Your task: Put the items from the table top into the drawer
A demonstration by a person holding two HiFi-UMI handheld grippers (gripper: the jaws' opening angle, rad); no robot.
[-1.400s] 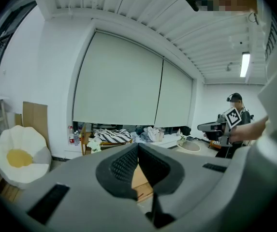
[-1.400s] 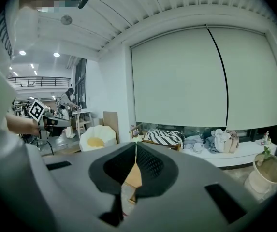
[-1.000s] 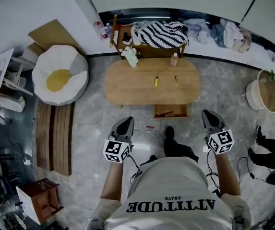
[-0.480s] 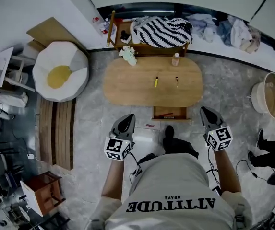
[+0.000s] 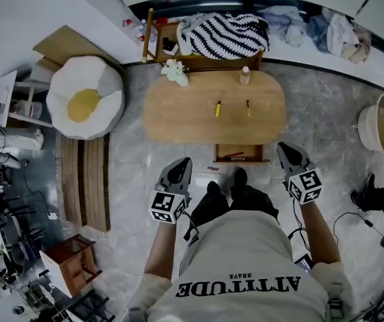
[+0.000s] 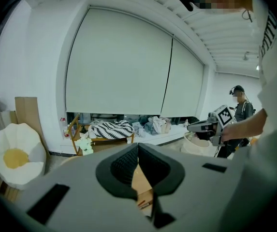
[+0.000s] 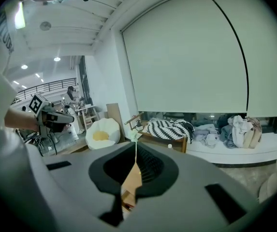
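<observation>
Seen from above, you stand at the near long edge of the oval wooden surface, one tool in each hand.

Left tool: pressed together, nothing between its jaws. It hangs short of the surface's near edge, towards its left half, and points at it.

Right tool: also pressed together and empty. It hangs just off the near edge, towards the surface's right end.

Drawer: pulled out from under the near edge of the surface, right of centre, between your two tools. It is open. One thin red item lies inside it, along its length. What else it holds cannot be made out.

On the surface:
- A yellow pen lies near the middle.
- A dark pen lies just to the right of the yellow one, apart from it.
- A small bottle stands upright at the far edge.
- A bunch of pale flowers sits at the far left edge.

Beyond the far edge of the surface, a wooden rack carries a striped blanket.

Well off the right end of the surface stands a round basket. Its inside shows tan, and its contents cannot be told.
</observation>
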